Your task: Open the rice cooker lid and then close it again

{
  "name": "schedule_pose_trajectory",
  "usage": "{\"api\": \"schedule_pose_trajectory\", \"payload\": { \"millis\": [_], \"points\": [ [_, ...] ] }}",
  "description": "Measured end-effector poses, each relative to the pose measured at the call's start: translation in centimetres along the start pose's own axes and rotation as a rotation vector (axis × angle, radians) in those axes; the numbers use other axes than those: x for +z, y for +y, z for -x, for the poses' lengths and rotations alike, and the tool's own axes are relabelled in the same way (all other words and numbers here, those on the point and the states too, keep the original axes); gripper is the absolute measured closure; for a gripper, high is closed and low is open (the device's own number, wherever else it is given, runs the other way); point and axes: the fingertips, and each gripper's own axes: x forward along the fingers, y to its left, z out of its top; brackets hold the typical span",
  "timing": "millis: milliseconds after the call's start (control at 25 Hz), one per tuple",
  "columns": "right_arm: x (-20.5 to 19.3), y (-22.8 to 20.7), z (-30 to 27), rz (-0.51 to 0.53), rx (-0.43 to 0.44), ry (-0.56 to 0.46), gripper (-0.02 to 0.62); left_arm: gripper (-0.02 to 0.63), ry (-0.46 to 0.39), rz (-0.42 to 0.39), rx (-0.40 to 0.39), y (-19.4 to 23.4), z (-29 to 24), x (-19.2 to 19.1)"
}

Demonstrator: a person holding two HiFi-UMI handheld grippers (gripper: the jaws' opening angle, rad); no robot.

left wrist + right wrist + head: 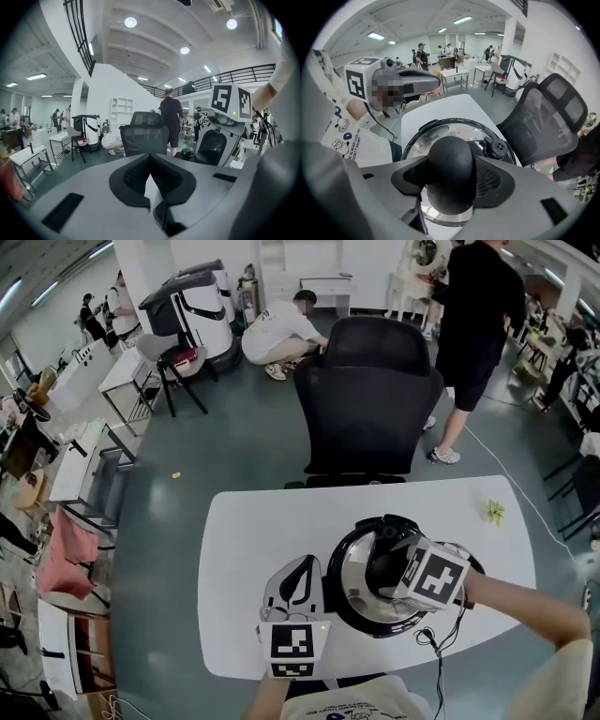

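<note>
The right gripper [451, 187] has its two ribbed pads [490, 180] closed against opposite sides of the round black knob [450, 161] at the middle of the lid [440, 129], pinching it, with the jaws spread about as wide as the knob. The gripper points steeply down onto it. The lid is shiny with a dark rim and carries a small black steam valve [497, 147] just beside the knob. It lies over the rice cooker [370, 622]; whether it is fully seated on the pot cannot be told. The cooker stands on the white table [253, 531], toward the near right part, and a thin black cord [429, 645] trails off its near side. The left gripper [150, 158] has its jaws brought together at the tips, with nothing between them and only a sliver of the tabletop showing behind. In the head view it sits low over the table just to the left of the cooker, pointing away from the person. A small yellow-green scrap [494, 512] lies on the far right of the table, well apart from the cooker. Beyond the table's far edge stands a black office chair [367, 395]. Behind it one person in dark clothes [473, 324] stands, and another in a white top [277, 334] crouches on the floor.
</note>
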Motion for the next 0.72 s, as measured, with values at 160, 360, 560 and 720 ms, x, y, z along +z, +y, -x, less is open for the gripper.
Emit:
{"api": "schedule_pose_trajectory", "payload": {
  "millis": [160,360,560,720],
  "points": [
    [0.03,-0.01,-0.01,0.012,-0.003,-0.016,0.299,0.593,0.004,0.007,0.0,0.08,0.06,-0.24],
    [0.11,-0.01,0.06,0.043,0.009,-0.049,0.298,0.592,0.013,0.018,0.0,0.14,-0.08,-0.58],
    [0.14,0.16,-0.17,0.052,0.038,-0.054,0.298,0.593,0.017,0.02,0.003,0.24,-0.06,-0.81],
    [0.38,0.16,0.24,0.05,0.048,-0.109,0.299,0.593,0.026,0.02,-0.003,0.09,-0.13,-0.73]
  ]
}}
